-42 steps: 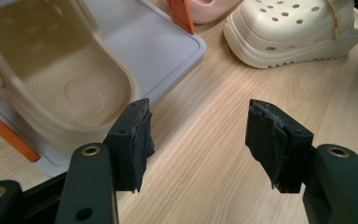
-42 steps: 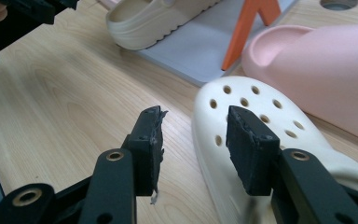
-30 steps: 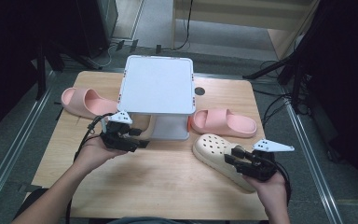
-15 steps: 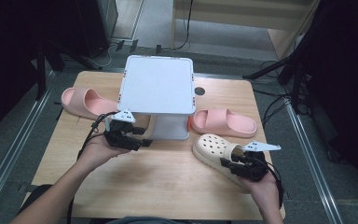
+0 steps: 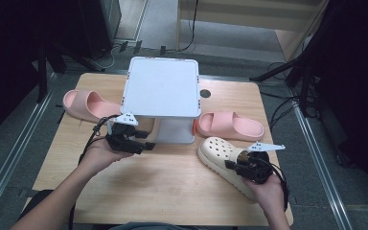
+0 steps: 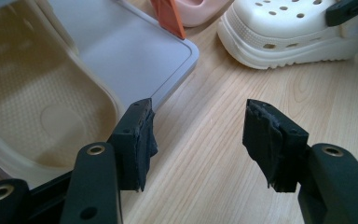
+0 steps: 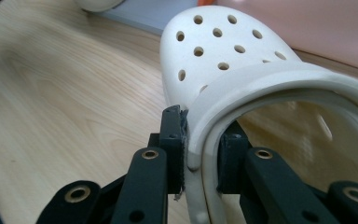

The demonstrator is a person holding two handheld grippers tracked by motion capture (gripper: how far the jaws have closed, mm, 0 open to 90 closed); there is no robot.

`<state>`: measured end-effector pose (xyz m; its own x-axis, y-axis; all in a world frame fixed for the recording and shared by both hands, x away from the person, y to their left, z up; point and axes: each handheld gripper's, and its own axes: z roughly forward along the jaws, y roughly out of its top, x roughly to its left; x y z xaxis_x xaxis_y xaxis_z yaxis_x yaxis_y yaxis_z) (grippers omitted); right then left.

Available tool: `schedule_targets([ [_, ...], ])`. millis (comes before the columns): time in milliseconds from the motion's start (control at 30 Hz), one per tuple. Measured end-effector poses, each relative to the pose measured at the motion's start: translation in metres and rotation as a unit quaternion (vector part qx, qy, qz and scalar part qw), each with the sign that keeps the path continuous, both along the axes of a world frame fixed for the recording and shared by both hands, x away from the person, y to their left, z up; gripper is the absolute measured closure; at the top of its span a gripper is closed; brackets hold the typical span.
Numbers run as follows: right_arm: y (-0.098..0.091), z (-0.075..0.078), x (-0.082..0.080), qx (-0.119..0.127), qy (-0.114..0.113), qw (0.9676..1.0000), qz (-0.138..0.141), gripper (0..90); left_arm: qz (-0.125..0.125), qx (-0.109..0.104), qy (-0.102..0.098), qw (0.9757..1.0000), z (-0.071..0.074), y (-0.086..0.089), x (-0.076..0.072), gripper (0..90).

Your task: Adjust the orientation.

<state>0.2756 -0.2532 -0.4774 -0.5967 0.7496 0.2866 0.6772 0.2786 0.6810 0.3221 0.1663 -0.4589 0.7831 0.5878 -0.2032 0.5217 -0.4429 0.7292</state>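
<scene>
**Ana:** Right gripper view has it plainly — the right tongs [image 7: 200,154] have just been closing and now pinch the side wall of the cream clog [image 7: 242,79] at its opening, the folded-forward strap caught in the same bite, one pad outside and one inside.

**Ben:** And where does the clog sit?

**Ana:** On the tabletop [image 5: 172,187], at the near right, its toe pointing toward the white rack [image 5: 162,86] and lying just in front of the pink slide [image 5: 230,125]. Its sole looks flat on the wood.

**Ben:** The left side?

**Ana:** The left tongs [image 6: 198,140] stand spread with nothing between them, hovering by the rack's lower shelf, where a second cream clog [image 6: 37,102] already lies. Another pink slide [image 5: 87,104] rests at the far left.

**Ben:** So the job looks like lifting this clog to join its mate. How to do that well?

**Ana:** I'd judge the bite is shallow and off to one side, so the clog may swing toe-down when raised. Better to firm up the pinch first, lift straight — slowly — and keep the toe level. The left tongs could steady the toe if it droops, and should stay clear of the shelf mouth.
</scene>
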Motion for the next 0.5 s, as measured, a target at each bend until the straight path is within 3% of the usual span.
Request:
schedule_targets([
  [167,0.014,0.005,-0.003,0.007,0.005,0.9999,0.013,77.2,0.002,0.001,-0.004,1.0000,-0.001,0.000,-0.003,42.9],
  [500,0.068,0.010,-0.005,0.013,-0.002,0.9967,0.080,77.0,0.006,0.003,-0.004,1.0000,-0.004,0.003,-0.014,42.9],
])
